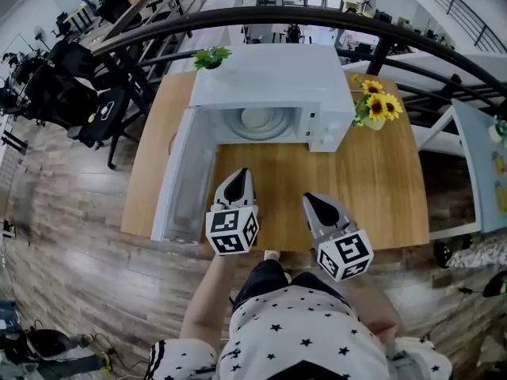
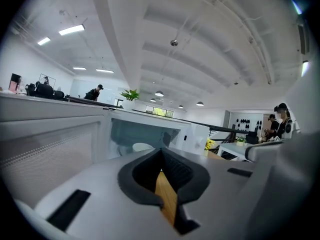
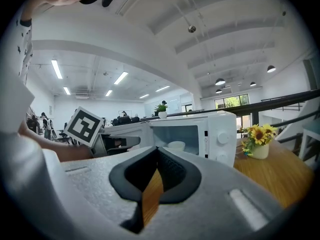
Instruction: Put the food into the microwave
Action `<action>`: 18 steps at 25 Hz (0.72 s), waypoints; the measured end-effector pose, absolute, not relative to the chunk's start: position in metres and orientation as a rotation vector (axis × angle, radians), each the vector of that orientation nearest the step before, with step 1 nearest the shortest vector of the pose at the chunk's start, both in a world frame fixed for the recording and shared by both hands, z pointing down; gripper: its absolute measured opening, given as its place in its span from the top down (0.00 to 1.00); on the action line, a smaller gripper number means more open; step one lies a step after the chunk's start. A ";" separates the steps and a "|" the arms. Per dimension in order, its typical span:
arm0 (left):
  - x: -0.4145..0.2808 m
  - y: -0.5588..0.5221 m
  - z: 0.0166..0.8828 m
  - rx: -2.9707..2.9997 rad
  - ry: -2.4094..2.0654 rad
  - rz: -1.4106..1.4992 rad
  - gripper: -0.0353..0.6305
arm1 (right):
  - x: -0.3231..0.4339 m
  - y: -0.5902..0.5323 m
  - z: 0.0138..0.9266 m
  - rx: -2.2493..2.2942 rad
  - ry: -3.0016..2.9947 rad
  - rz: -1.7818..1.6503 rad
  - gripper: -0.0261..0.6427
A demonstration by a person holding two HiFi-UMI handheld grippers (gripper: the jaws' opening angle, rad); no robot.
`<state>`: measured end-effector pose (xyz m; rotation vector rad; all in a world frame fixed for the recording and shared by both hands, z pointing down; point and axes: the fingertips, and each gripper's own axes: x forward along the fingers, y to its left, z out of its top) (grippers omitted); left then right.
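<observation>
A white microwave (image 1: 269,85) stands on the wooden table (image 1: 380,196) with its door (image 1: 186,184) swung open to the left. Inside it lies a white dish (image 1: 260,119), which the left gripper view shows as a pale shape (image 2: 142,147) and the right gripper view as a small bowl (image 3: 176,145). My left gripper (image 1: 242,174) hovers just in front of the open cavity, jaws shut with nothing between them (image 2: 161,151). My right gripper (image 1: 310,200) is further back and to the right, also shut and empty (image 3: 157,150).
A vase of sunflowers (image 1: 376,105) stands right of the microwave, and a small green plant (image 1: 210,56) is at its back left corner. The open door juts toward the table's front left edge. A dark railing (image 1: 317,18) runs behind the table.
</observation>
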<state>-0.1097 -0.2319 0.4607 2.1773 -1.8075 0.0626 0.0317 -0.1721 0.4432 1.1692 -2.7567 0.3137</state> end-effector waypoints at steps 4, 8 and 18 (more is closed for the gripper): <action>-0.098 -0.200 0.455 2.222 -1.811 0.092 0.94 | 0.035 -0.156 0.444 1.175 -2.769 0.296 0.95; -0.084 -0.169 0.447 2.275 -1.806 0.130 0.94 | 0.041 -0.138 0.443 1.187 -2.769 0.287 0.95; -0.066 -0.104 0.441 2.282 -1.747 0.088 0.94 | 0.055 -0.096 0.441 1.201 -2.771 0.273 0.95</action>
